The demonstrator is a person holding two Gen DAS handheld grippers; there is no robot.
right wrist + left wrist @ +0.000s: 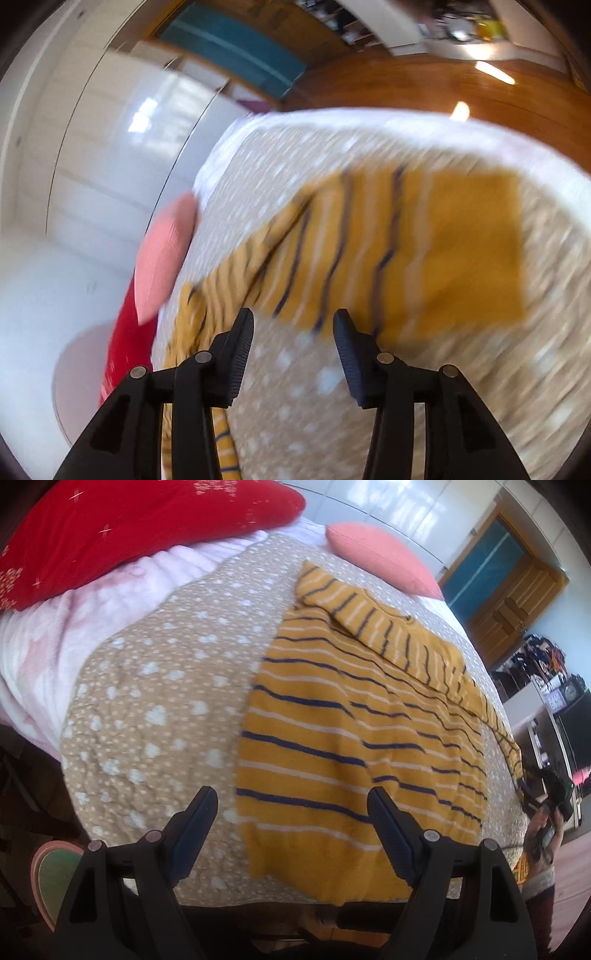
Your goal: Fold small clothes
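Note:
A small mustard-yellow sweater [332,738] with navy and white stripes lies flat on a tan dotted bedspread [155,709]. One sleeve [354,609] is folded across its chest; the other sleeve [495,720] trails to the right. My left gripper [291,812] is open and empty above the sweater's near hem. My right gripper [293,332] is open and empty above the bedspread [295,387], just short of the sweater [406,251], which is blurred in that view. A sleeve [192,332] runs under the left finger [240,354].
A red pillow [110,528] and a pink cushion [380,557] lie at the head of the bed, over a pale pink blanket [74,620]. The person's other hand and gripper [550,812] show at the right. Wooden floor [406,85] and shelves lie beyond the bed.

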